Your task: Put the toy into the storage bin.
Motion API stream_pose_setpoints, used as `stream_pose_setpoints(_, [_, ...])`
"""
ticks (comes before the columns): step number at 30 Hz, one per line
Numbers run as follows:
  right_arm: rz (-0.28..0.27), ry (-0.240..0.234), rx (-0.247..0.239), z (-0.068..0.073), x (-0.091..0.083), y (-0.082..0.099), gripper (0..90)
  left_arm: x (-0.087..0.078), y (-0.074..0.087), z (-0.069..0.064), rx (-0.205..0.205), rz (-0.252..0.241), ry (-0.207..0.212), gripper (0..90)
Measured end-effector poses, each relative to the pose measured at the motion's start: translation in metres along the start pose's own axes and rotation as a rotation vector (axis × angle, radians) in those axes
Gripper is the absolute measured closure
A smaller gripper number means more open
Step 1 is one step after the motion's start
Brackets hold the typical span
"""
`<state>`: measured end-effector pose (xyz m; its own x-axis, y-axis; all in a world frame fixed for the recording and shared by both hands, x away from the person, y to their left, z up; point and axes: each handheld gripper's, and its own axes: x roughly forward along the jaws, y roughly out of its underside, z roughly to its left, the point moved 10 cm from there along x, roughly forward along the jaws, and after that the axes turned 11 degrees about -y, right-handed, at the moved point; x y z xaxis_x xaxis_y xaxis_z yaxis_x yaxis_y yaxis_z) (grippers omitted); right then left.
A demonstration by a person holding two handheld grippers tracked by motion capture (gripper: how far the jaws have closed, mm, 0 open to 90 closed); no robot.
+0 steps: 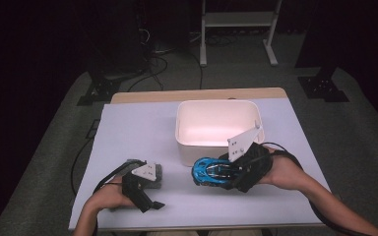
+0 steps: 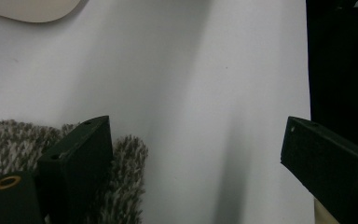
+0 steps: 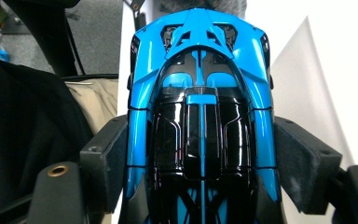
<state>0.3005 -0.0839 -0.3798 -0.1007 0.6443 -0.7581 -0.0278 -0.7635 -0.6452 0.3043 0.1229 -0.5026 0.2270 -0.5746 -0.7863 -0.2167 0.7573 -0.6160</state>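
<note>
both right fingers (image 3: 200,163) clamp the blue toy car (image 1: 210,171) by its flanks, lifted just off the desk (image 1: 128,132) in front of the white bin (image 1: 216,125), likely its destination. left fingers (image 2: 196,158) spread wide, empty, resting by a grey knit cloth (image 2: 18,140).

The toy car (image 3: 200,116) is hard plastic, very glossy, in blue and black, with reflections on its roof. The pads (image 3: 303,168) of the right gripper (image 1: 226,173) look matt black and slightly rough. Near the tabletop's front left corner lies a knitted cloth (image 2: 23,144), fuzzy and coarse. The white sheet (image 1: 138,132) over the tabletop is smooth and matt. The bin (image 1: 216,105) is smooth cream plastic.
</note>
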Motion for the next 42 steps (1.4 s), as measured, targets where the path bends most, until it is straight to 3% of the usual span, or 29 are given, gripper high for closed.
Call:
stream_pose_setpoints(8, [0.005, 0.015, 0.008, -0.011, -0.028, -0.02, 25.3, 0.0, -0.001, 0.002, -0.002, -0.005, 0.001, 8.3])
stream_pose_setpoints(10, [-0.003, 0.019, 0.009, -0.019, -0.04, -0.028, 25.3, 0.0, -0.001, 0.002, -0.004, -0.005, 0.001, 8.3])
stream_pose_setpoints(16, [-0.003, 0.016, 0.017, -0.035, -0.052, -0.036, 25.3, -0.001, -0.001, 0.003, -0.006, -0.009, -0.004, 8.3])
stream_pose_setpoints(32, [0.027, 0.008, 0.023, -0.092, -0.058, -0.044, 25.3, -0.007, 0.002, 0.008, -0.024, -0.015, -0.026, 8.3])
stream_pose_setpoints(36, [0.026, 0.002, 0.027, -0.109, -0.055, -0.045, 25.3, -0.01, 0.004, 0.01, -0.032, -0.02, -0.034, 8.3])
stream_pose_setpoints(42, [0.023, -0.009, 0.039, -0.123, -0.045, -0.041, 25.3, -0.014, 0.005, 0.011, -0.039, -0.027, -0.043, 8.3])
